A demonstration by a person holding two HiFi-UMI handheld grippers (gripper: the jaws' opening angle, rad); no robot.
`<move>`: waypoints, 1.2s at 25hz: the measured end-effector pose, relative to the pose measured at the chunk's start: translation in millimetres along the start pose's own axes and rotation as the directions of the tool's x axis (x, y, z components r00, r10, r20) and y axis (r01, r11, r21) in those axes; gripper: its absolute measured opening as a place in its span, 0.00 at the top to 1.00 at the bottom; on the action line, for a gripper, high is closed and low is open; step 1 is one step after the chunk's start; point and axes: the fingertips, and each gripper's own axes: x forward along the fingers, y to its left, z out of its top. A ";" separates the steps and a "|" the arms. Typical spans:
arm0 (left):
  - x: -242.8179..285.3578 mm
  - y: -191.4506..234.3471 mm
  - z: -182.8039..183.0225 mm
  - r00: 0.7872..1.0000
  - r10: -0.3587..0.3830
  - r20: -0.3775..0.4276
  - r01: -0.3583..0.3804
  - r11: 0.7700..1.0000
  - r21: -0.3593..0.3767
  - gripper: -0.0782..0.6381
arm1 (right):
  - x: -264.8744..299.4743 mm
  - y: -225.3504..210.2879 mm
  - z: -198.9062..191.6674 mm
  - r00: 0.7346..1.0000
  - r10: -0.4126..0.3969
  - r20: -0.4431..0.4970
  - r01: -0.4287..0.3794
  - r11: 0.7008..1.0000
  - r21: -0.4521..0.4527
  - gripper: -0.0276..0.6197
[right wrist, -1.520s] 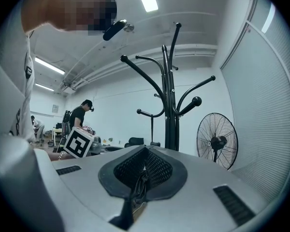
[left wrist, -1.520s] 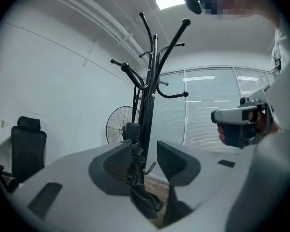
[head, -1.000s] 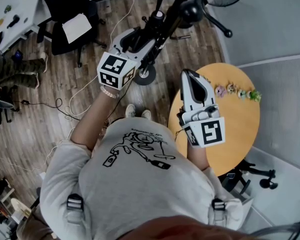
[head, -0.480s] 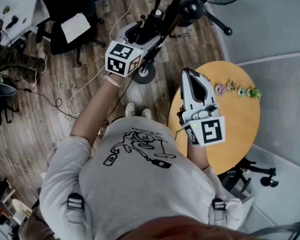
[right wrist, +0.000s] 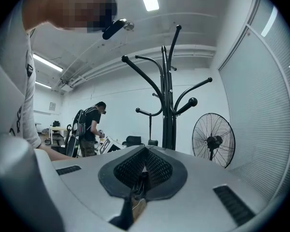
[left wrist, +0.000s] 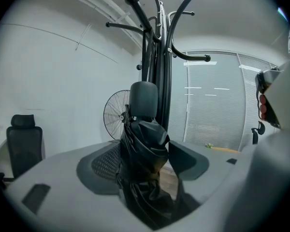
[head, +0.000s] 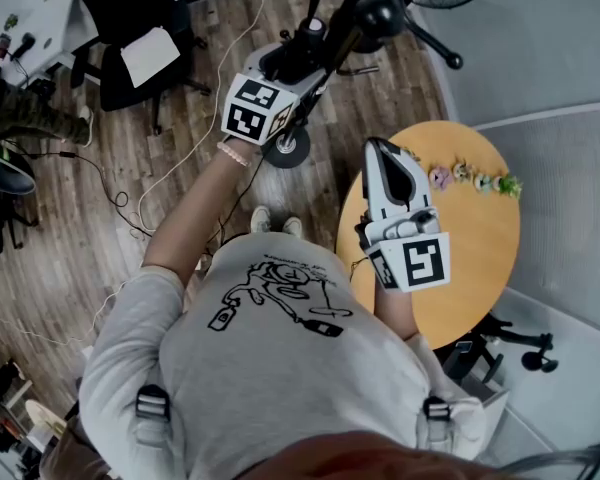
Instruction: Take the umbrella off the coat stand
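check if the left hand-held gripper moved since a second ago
Yes: the left hand-held gripper slid up-right in the head view, toward the coat stand; its jaws have just been opening, umbrella between them.

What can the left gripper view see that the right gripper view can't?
Only the left gripper view: a folded black umbrella in front of the stand. It sits between the jaws of the left gripper, which have just been opening and stand apart. Only the right gripper view: a person with a backpack far back, and the right gripper with its jaws closed together. Both: the black coat stand and a round fan.
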 end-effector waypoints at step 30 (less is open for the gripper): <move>-30.1 5.8 32.9 0.995 0.054 0.087 -0.056 0.998 0.025 0.59 | -4.8 2.3 -0.7 1.000 -0.009 0.007 0.008 1.000 0.003 0.93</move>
